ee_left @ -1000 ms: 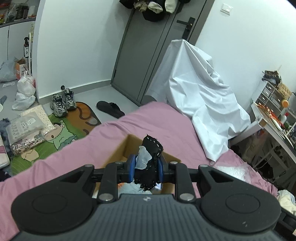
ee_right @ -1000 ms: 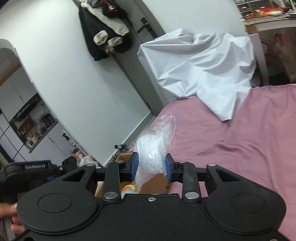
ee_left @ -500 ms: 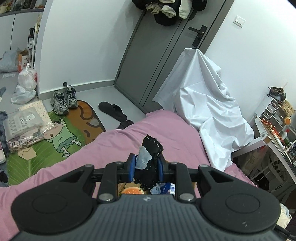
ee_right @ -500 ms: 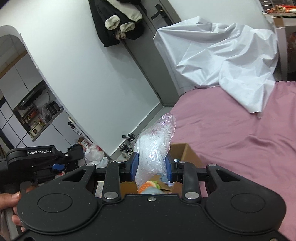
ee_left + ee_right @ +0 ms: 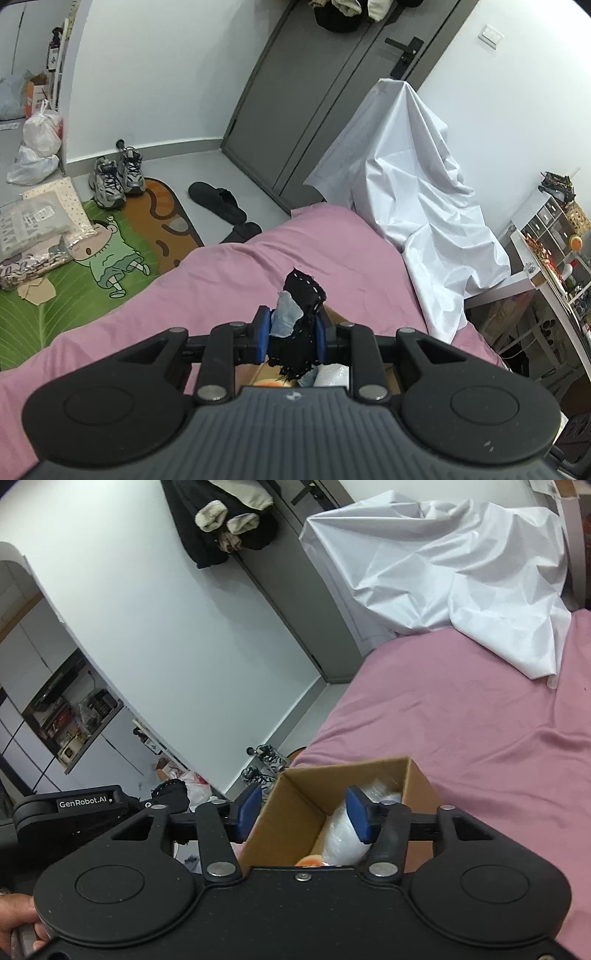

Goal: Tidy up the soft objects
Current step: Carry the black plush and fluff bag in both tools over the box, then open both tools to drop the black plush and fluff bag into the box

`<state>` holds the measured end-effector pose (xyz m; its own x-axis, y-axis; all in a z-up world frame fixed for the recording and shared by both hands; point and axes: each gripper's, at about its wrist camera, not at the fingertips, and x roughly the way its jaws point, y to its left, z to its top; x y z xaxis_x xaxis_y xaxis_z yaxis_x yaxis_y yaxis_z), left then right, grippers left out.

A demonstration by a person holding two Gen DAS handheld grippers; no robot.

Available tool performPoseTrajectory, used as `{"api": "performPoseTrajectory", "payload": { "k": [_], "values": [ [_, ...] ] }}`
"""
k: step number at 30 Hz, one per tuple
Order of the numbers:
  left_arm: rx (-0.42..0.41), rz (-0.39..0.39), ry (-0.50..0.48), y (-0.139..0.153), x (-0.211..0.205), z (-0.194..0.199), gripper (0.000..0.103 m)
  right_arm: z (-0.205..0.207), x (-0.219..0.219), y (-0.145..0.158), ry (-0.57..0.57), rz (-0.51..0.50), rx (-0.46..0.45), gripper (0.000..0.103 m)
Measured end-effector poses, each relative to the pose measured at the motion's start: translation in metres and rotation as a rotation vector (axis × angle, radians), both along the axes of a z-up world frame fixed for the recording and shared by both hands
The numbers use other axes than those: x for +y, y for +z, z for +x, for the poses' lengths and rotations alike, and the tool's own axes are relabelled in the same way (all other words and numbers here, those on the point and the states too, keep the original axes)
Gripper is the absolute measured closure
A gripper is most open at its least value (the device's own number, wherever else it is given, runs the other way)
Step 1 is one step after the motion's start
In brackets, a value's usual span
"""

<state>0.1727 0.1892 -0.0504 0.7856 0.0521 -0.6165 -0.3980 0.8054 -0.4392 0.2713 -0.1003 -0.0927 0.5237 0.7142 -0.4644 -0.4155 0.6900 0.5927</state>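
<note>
left gripper (image 5: 291, 334): pinched tight on a black fabric piece (image 5: 301, 314) with white stitching and a pale blue-grey scrap tucked in beside it, sitting at bottom centre of the left wrist view

right gripper (image 5: 303, 814): jaws spread wide, nothing between them, hanging right over the box

cardboard box (image 5: 295, 808): lower middle of the right wrist view, open top, parked on the pink bed sheet (image 5: 480, 720)

plastic bag (image 5: 343, 834): clear crinkly one lying inside the box against its right wall; an orange thing peeks out just below it at the frame's bottom edge

step in hand: looks to me like the black fabric goes in next

how I'd do it: get the left tongs over the open mouth, not the rim, drop low so the floppy cloth doesn't drape over the wall, then let go. Pull the right one clear first so the two don't bump

what could go wrong: loose threads snagging on a pad, I reckon

count: one box, one bag in it, one orange item, one black fabric piece, two grippers
</note>
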Motion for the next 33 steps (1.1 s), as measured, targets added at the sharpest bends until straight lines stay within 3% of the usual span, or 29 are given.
{"api": "performPoseTrajectory", "payload": {
  "k": [15, 18, 20, 25, 33],
  "values": [
    [0.016, -0.002, -0.064, -0.018, -0.025, 0.035, 0.076, 0.011, -0.018, -0.013, -0.071, -0.015, 0.06, 0.051],
    [0.034, 0.02, -0.057, -0.017, -0.029, 0.039, 0.066, 0.01, -0.022, -0.013, -0.077, -0.015, 0.071, 0.051],
    [0.04, 0.038, -0.042, -0.015, -0.031, 0.038, 0.051, 0.008, -0.025, -0.011, -0.078, -0.014, 0.075, 0.05],
    [0.037, 0.068, -0.03, -0.005, -0.039, 0.028, 0.045, 0.0, -0.035, -0.005, -0.076, -0.023, 0.082, 0.049],
    [0.035, 0.108, -0.006, 0.009, -0.052, 0.003, 0.027, -0.02, -0.052, 0.016, -0.07, -0.037, 0.038, 0.029]
  ]
}}
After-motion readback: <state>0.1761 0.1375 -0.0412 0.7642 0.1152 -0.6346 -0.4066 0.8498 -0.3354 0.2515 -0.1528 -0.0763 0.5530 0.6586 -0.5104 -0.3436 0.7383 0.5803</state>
